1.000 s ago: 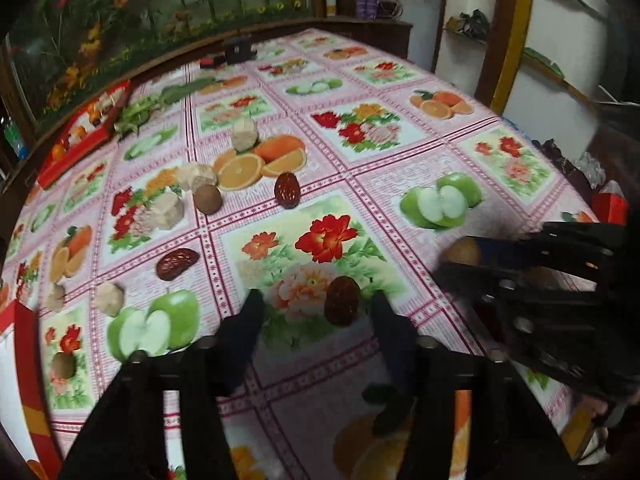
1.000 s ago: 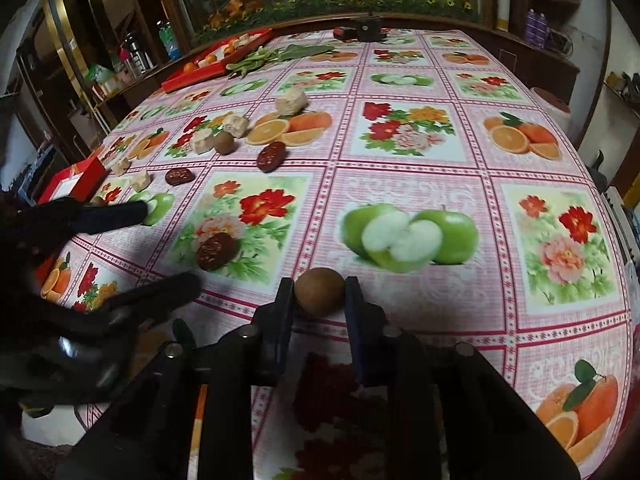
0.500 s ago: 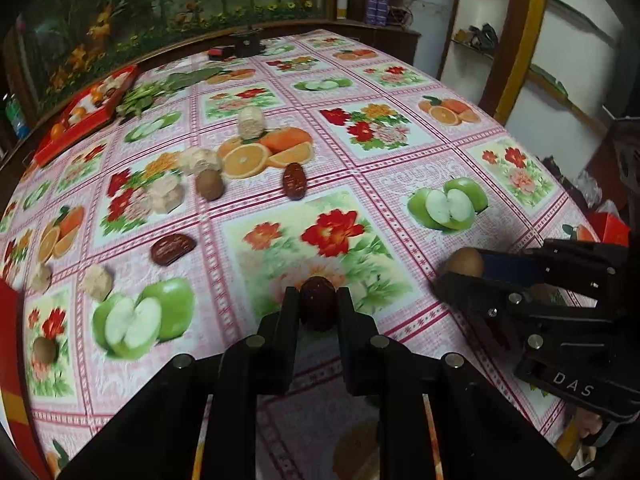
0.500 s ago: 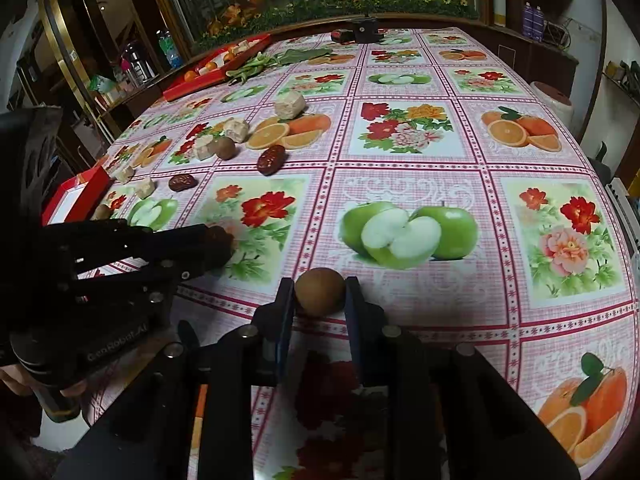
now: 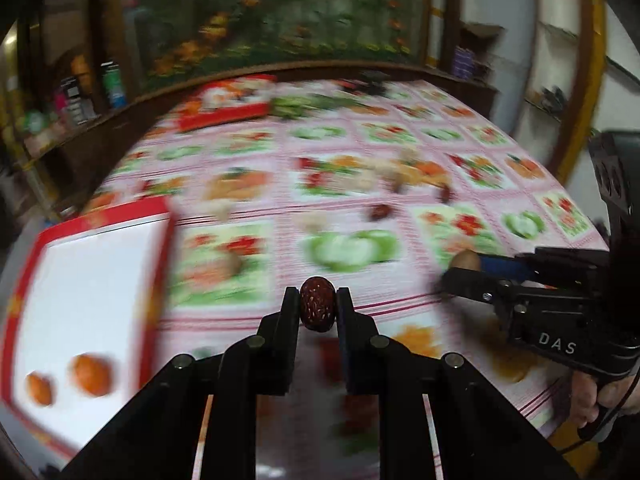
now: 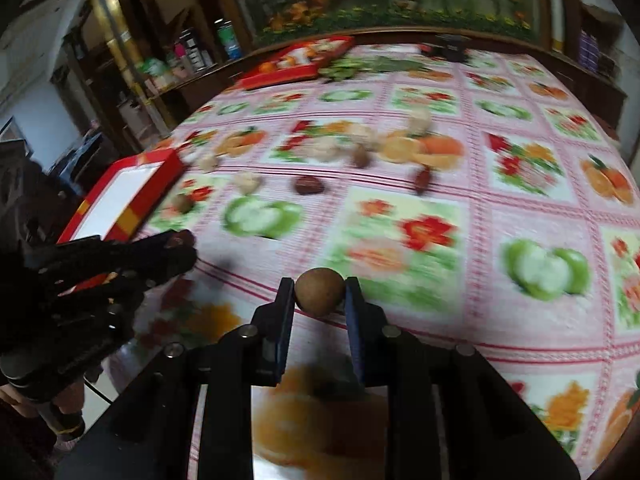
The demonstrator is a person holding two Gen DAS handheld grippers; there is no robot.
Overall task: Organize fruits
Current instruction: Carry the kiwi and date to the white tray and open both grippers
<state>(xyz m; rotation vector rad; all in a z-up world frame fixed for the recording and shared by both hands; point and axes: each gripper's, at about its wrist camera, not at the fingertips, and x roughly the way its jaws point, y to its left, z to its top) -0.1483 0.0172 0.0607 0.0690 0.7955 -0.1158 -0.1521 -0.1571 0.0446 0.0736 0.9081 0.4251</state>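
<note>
My left gripper (image 5: pixel 318 306) is shut on a dark red date (image 5: pixel 317 303), held above the flowered tablecloth. My right gripper (image 6: pixel 320 294) is shut on a round brown fruit (image 6: pixel 319 291), also lifted off the cloth. A red-rimmed white tray (image 5: pixel 86 280) lies at the left, with two orange fruits (image 5: pixel 90 374) in its near corner. In the right wrist view the same tray (image 6: pixel 124 192) sits left of the left gripper (image 6: pixel 182 246). Loose dates (image 6: pixel 308 185), pale chunks (image 6: pixel 248 182) and brown fruits (image 6: pixel 360 157) lie blurred across the middle of the table.
A second red tray (image 6: pixel 298 62) with food stands at the table's far edge, green vegetables (image 6: pixel 360 66) beside it. Shelves with bottles (image 6: pixel 228 40) rise at the left behind the table. A hand (image 5: pixel 600 400) holds the right gripper's handle at the right edge.
The left gripper closed on the date, lifted it and swung left toward the white tray. The right gripper, still holding the brown fruit, swung left too.
</note>
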